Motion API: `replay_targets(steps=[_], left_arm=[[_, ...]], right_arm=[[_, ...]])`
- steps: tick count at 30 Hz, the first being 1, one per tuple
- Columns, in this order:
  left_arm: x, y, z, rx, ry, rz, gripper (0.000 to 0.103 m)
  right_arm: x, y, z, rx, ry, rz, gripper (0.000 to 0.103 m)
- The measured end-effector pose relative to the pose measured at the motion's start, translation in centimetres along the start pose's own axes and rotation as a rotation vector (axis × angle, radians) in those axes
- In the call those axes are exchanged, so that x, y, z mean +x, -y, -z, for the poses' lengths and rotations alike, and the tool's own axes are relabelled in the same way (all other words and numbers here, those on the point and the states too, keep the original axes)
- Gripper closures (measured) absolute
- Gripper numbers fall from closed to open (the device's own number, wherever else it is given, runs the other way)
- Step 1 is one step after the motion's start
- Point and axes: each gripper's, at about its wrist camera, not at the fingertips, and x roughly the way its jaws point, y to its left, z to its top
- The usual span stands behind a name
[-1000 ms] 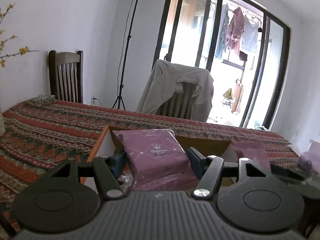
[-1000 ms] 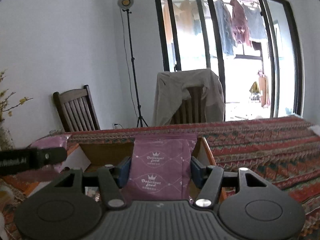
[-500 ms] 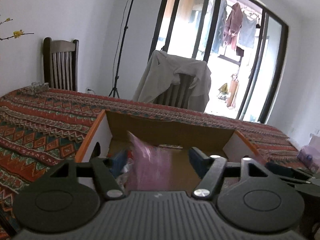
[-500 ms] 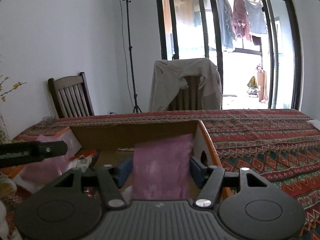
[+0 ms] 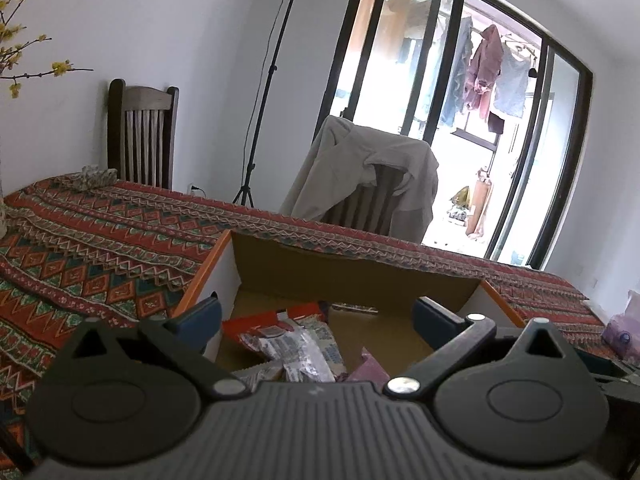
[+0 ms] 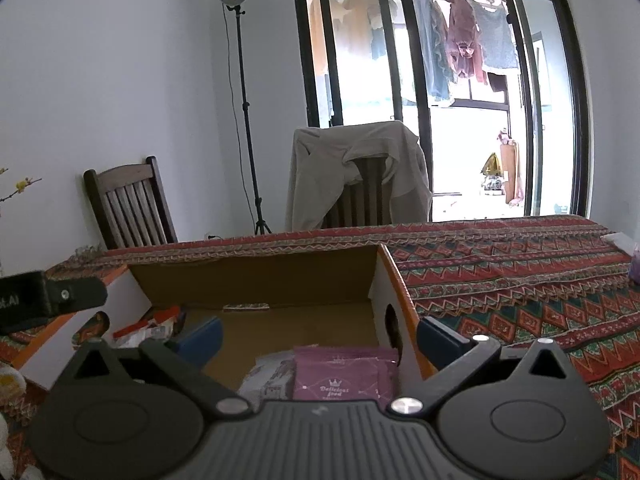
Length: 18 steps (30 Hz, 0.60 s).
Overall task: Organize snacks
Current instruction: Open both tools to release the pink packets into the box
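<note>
An open cardboard box [image 5: 352, 272] [image 6: 256, 272] with orange rims sits on the patterned tablecloth. My left gripper [image 5: 316, 314] hovers over its left part, jaws opening wide, nothing between them. Below it lie red and silver-blue snack packs [image 5: 296, 340] and a corner of a purple packet [image 5: 370, 370]. My right gripper [image 6: 318, 336] hangs over the box's right part, jaws also opening wide and empty. A purple "Delicious food" packet [image 6: 340, 376] lies flat on the box floor below it, beside a pale packet [image 6: 268, 376]. The left gripper's body [image 6: 44, 300] shows at the right wrist view's left edge.
A chair draped with a beige jacket [image 5: 368, 176] and a bare wooden chair [image 5: 140, 136] stand behind the table. A light stand [image 6: 244, 112] rises by the wall. A purple bag [image 5: 624, 328] lies at the table's right end. Yellow-flowered branches [image 5: 24, 40] stand at far left.
Both grippers let go of their purple packets, which dropped into the box. The jaws of both spread wide apart. Neither hand shifted much.
</note>
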Motion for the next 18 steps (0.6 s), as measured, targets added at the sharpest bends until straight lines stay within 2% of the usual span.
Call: replay_targets(steps=[7,18], left_arm=[[-0.6,0.8,-1.1,-0.019,-0.010,-0.037,0.000],[-4.6,0.6,-2.8,-0.031,-0.018,-0.064,0.000]], right_arm=[[-1.0,-0.2,-0.8,-0.009,0.027,0.004,0.000],[-5.4,-1.1,-2.0,-0.011,0.024,0.004,0.000]])
